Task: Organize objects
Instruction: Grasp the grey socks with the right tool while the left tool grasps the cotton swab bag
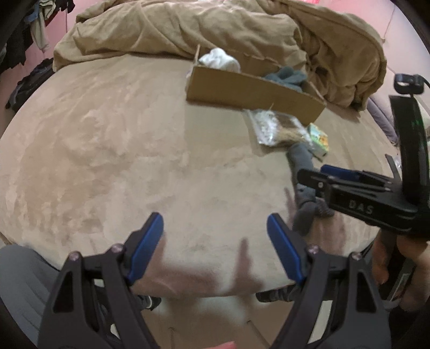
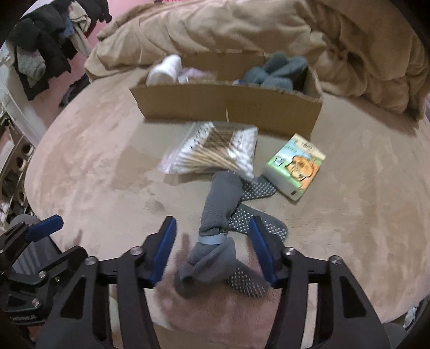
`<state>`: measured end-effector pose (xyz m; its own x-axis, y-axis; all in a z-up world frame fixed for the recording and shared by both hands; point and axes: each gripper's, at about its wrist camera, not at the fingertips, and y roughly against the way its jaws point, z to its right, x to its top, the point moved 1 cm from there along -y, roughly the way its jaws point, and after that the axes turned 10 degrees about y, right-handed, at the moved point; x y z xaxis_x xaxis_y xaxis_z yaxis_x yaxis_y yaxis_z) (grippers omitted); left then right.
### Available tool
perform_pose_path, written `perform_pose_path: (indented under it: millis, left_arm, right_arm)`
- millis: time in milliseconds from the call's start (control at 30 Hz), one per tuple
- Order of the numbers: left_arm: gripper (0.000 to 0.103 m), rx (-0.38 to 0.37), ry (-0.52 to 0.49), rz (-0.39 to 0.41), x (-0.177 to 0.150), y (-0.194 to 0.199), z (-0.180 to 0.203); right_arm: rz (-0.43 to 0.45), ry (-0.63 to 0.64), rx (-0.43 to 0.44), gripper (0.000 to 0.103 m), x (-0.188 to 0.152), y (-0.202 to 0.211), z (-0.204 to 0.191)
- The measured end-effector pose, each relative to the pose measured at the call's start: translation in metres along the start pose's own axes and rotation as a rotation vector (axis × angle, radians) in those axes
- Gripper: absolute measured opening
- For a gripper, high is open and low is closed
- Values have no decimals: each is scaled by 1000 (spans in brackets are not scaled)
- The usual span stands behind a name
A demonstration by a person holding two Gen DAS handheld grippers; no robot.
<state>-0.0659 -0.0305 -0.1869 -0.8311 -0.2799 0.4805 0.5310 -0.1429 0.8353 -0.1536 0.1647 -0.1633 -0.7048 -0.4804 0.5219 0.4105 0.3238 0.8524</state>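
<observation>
A pair of grey socks [image 2: 217, 212] tied with a blue band lies on the tan bed cover, between the fingers of my open right gripper [image 2: 212, 236]; the pads do not touch it. Beyond it lie a clear bag of cotton swabs [image 2: 215, 150] and a small green and orange box [image 2: 295, 166]. A shallow cardboard box [image 2: 228, 104] holds white socks [image 2: 165, 69] and blue-grey socks [image 2: 274, 71]. My left gripper [image 1: 215, 233] is open and empty over bare cover. In the left wrist view the grey socks [image 1: 303, 188] and the right gripper [image 1: 319, 177] show at right.
A bunched tan duvet [image 1: 188, 24] lies behind the cardboard box [image 1: 250, 91]. Dark clothes hang at far left [image 2: 45, 45]. The bed's near edge [image 1: 188, 292] drops to the floor below my left gripper.
</observation>
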Motion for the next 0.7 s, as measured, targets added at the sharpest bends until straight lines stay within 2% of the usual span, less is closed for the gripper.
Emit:
perform_pose_path:
  millis: [167, 233, 300, 467, 700]
  left_arm:
    - [81, 15, -23, -17, 4, -19, 7]
    - [81, 20, -39, -17, 8, -26, 14]
    - [81, 19, -53, -14, 12, -31, 21]
    - [81, 6, -98, -20, 23, -43, 43]
    - [81, -30, -162, 36, 46, -47, 91]
  right_arm:
    - [-27, -12, 14, 40, -8, -23, 10]
    - [-18, -10, 24, 37, -11, -22, 13]
    - [-9, -8, 36, 28, -13, -19, 14]
    - [6, 2, 34, 24, -23, -4, 25]
    - [39, -58, 8, 24, -42, 24, 58]
